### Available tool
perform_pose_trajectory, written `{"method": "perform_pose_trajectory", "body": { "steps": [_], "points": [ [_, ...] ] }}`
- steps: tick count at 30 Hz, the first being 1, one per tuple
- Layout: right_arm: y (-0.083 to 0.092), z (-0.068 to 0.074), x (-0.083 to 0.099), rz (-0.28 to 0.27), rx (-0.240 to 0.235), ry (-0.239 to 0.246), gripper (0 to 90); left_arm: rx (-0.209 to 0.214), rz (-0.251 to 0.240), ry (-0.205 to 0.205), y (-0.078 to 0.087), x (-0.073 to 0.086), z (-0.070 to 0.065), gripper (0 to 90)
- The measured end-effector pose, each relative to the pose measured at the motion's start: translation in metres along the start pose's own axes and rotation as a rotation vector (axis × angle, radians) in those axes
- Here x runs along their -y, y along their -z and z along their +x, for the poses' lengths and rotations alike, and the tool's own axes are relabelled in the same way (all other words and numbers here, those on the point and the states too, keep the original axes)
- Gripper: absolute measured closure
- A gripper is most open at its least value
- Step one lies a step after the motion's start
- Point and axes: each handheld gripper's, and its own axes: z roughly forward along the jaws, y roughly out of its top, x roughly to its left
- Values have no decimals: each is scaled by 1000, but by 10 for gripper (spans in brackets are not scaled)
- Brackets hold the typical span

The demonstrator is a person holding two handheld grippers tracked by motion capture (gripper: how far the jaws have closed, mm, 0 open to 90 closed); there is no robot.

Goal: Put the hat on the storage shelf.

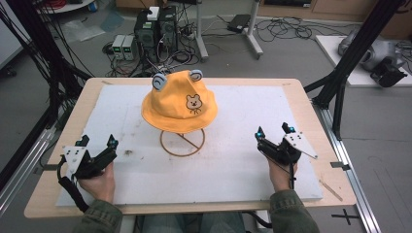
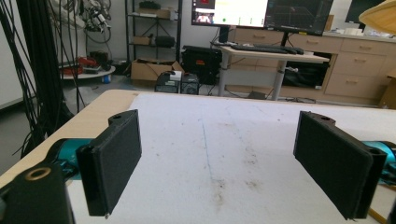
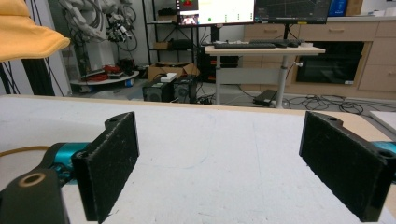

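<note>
With both my left gripper (image 1: 97, 143) and right gripper (image 1: 275, 131) spread wide and empty, well apart from the yellow hat (image 1: 179, 103) perched on its wire stand (image 1: 182, 142) mid-table, I fear a one-sided tug could topple that stand.

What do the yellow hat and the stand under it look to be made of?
The yellow bucket hat looks like soft matte cotton-type fabric: its brim droops and an animal face is embroidered or printed on it. The stand looks like thin copper-coloured metal wire, bent into a ring base.
</note>
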Motion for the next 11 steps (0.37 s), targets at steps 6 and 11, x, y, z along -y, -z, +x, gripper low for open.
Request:
{"method": "perform_pose_trajectory", "body": {
  "steps": [6,11],
  "points": [
    [0,-1,0,2,1,-1,117,5,2,0,0,0,0,155],
    [0,-1,0,7,5,-9,117,2,3,3,0,1,2,155]
  ]
}}
